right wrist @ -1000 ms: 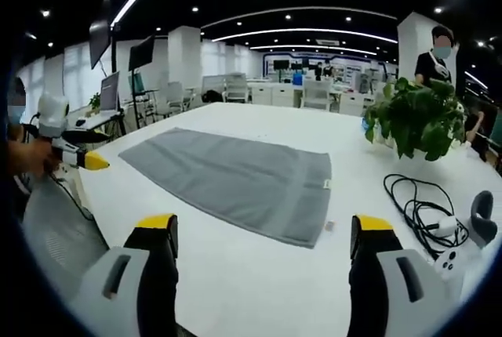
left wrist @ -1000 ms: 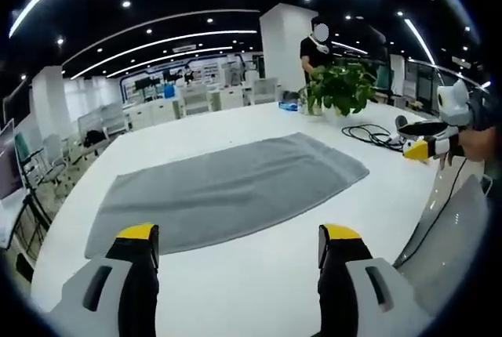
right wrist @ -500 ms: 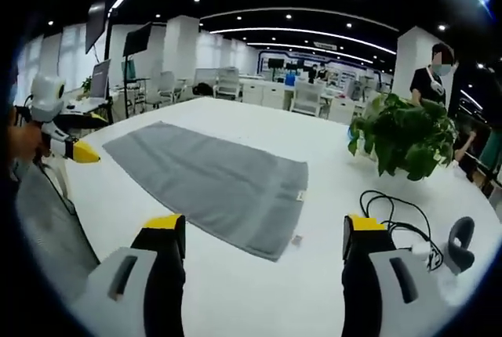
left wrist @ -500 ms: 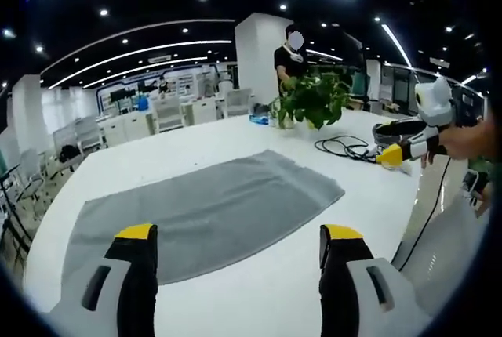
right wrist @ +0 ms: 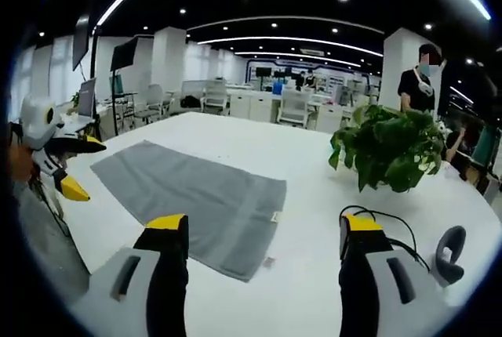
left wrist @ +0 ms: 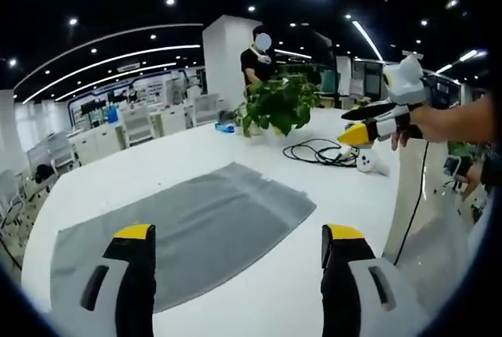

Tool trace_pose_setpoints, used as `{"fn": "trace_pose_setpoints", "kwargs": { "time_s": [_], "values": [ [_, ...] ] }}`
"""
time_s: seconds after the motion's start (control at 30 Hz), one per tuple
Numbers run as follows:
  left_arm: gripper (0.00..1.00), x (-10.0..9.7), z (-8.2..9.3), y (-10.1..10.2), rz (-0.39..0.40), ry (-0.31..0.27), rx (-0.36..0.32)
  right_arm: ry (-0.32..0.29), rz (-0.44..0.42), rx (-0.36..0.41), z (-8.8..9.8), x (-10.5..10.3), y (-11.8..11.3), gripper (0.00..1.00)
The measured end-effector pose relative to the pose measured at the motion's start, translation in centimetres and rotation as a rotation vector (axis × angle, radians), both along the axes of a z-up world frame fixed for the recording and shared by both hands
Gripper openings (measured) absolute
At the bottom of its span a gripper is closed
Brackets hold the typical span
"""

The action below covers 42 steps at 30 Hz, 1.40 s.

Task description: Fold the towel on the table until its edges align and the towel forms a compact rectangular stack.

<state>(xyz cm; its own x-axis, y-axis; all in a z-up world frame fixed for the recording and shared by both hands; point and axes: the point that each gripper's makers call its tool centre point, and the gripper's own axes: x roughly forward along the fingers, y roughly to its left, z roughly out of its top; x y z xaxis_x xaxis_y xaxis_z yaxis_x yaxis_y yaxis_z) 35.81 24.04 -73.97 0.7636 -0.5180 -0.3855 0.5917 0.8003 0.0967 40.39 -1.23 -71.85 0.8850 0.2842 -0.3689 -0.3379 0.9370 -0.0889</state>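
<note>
In the left gripper view, the left hand-held gripper [left wrist: 239, 247] has its yellow-tipped jaws wide apart and nothing between them. The grey towel [left wrist: 184, 235] lies flat and unfolded on the white tabletop [left wrist: 267, 306], just ahead of and below these jaws, its long axis running from lower left to upper right across the view. The towel's near long edge sits closest to this gripper. Further right, beyond the towel's far short end, stand a potted plant [left wrist: 274, 106] and a coil of black cable [left wrist: 318, 153]. At the right edge the right hand-held gripper [left wrist: 357, 133], held in a person's hand [left wrist: 408, 125], hovers above the table edge.

In the right gripper view, the left hand-held gripper [right wrist: 70, 166] shows at the far left, near the towel's [right wrist: 188, 196] far end. The right hand-held gripper [right wrist: 263, 247] is likewise spread open and empty, with the towel's near short end ahead and to the left of its jaws. A small tag [right wrist: 275, 217] seems to sit on that end, though it is tiny. Each gripper looks nearest to its own short end, so folding end to end along the long axis seems the natural first step.
</note>
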Motion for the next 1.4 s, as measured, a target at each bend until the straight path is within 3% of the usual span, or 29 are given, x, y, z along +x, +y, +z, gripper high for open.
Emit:
{"fn": "trace_pose_setpoints", "kwargs": {
  "time_s": [0.3,0.53,0.77,1.1,1.17,1.27,1.4],
  "values": [
    [0.86,0.0,-0.3,-5.3,-0.12,0.005,0.021,-0.007,-0.05,0.025,1.3,2.2,-1.5,0.75],
    [0.84,0.5,-0.3,-8.2,-0.171,0.003,0.041,0.008,-0.053,0.013,1.4,4.2,-1.9,0.69],
    [0.82,1.1,-0.3,-11.0,-0.214,-0.011,0.072,0.038,-0.067,0.066,0.9,6.9,-1.8,0.66],
    [0.8,2.5,-1.5,-13.0,-0.247,0.009,0.09,0.085,-0.057,0.087,-0.4,8.9,-1.3,0.61],
    [0.78,2.6,-2.1,-13.5,-0.26,0.018,0.099,0.114,-0.08,0.136,-1.0,9.5,-1.3,0.6],
    [0.71,2.4,-2.6,-14.2,-0.3,-0.003,0.144,0.116,-0.085,0.129,-1.4,10.6,-1.7,0.6],
    [0.7,2.5,-3.5,-14.9,-0.315,0.014,0.158,0.139,-0.1,0.168,-2.0,11.9,-1.7,0.58]
  ]
}}
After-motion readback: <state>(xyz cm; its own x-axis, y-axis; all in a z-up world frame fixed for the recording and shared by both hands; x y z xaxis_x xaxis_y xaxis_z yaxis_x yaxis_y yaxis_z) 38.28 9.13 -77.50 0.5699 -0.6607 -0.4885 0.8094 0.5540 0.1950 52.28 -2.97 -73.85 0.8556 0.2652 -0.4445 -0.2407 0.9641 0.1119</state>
